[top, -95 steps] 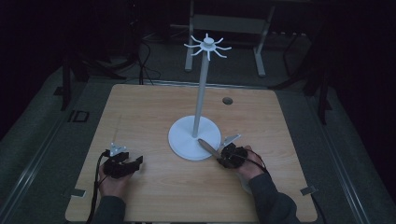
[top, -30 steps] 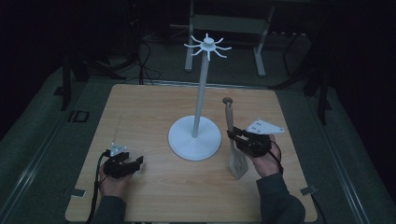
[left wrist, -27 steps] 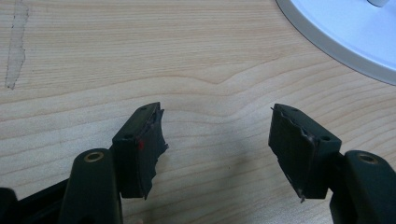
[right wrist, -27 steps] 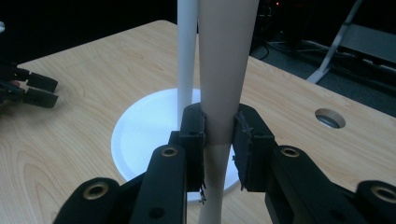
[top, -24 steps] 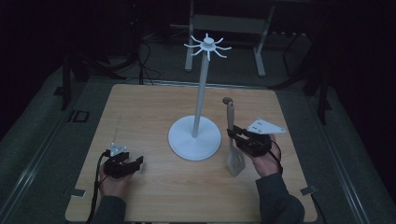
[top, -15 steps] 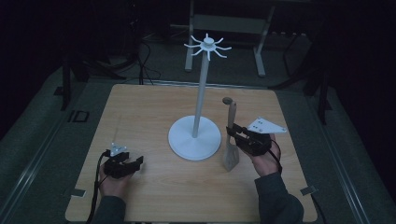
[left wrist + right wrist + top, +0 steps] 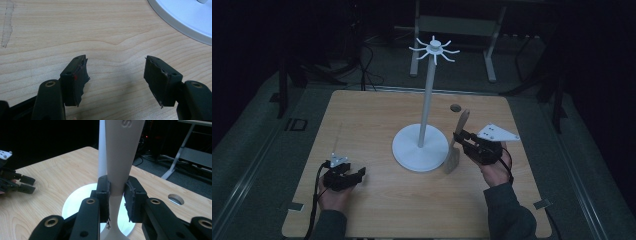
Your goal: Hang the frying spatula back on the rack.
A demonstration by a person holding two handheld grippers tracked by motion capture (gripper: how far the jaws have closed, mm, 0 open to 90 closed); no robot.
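Right hand-held gripper [image 7: 460, 136] pinching upright wooden spatula [image 7: 456, 145] just right of white hook stand [image 7: 421, 146], left hand-held gripper [image 7: 354, 175] spread over near-left surface [image 7: 377, 112]

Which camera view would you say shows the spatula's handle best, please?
The right gripper view: the spatula stands close up, clamped between the right gripper pads. The high view shows it whole but small, beside the white stand.
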